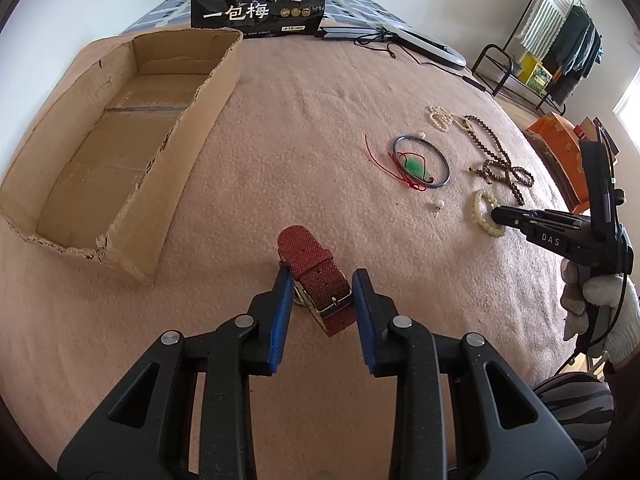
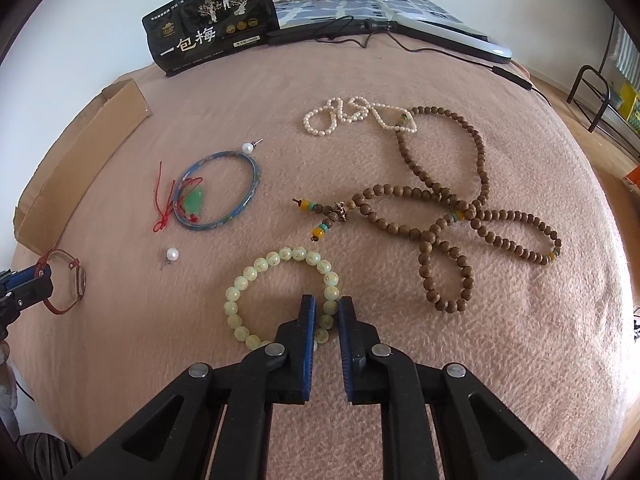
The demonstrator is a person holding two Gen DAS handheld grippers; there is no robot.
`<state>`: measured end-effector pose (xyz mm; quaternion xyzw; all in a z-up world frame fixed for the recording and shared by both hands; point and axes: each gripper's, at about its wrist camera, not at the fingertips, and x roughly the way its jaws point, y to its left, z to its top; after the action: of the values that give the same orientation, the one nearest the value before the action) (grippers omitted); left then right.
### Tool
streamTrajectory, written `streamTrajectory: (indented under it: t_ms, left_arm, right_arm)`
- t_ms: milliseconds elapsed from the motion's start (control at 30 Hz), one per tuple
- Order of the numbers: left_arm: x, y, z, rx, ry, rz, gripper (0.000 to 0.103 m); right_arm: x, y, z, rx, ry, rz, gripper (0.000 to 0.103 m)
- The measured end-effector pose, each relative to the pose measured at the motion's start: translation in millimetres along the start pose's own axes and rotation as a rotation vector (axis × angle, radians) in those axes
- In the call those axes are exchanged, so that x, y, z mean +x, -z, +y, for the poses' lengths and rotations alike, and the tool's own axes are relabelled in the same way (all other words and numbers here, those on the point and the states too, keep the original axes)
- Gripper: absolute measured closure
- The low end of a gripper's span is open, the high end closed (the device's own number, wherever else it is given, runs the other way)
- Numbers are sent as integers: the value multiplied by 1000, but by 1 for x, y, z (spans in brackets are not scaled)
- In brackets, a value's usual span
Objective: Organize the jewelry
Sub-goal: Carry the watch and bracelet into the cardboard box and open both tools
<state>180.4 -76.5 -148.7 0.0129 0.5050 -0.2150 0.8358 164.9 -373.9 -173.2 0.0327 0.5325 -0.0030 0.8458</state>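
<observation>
Now the left gripper (image 1: 322, 280) clamps the red watch (image 1: 316, 276) at lower centre, the right gripper (image 2: 327, 308) pinches the pale bead bracelet (image 2: 280, 296). Pink blanket (image 1: 280, 140) everywhere, cardboard box (image 1: 120, 140) upper left, clothes rack (image 1: 560, 40) upper right.

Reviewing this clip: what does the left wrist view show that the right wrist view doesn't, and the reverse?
Only the left wrist view shows the open cardboard box's inside, the red woven watch strap's buckle between the left gripper's fingers, and a white-gloved hand.

Only the right wrist view shows the right gripper pinching the pale green bead bracelet.

Both show the blue bangle, brown wooden bead strand and pearl strand.
</observation>
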Motion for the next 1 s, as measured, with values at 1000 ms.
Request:
streamTrajectory:
  t_ms: [1000]
  left_arm:
    - [-39, -1, 2, -9, 42, -115, 86]
  right_arm:
    - [-71, -10, 34, -105, -65, -148, 98]
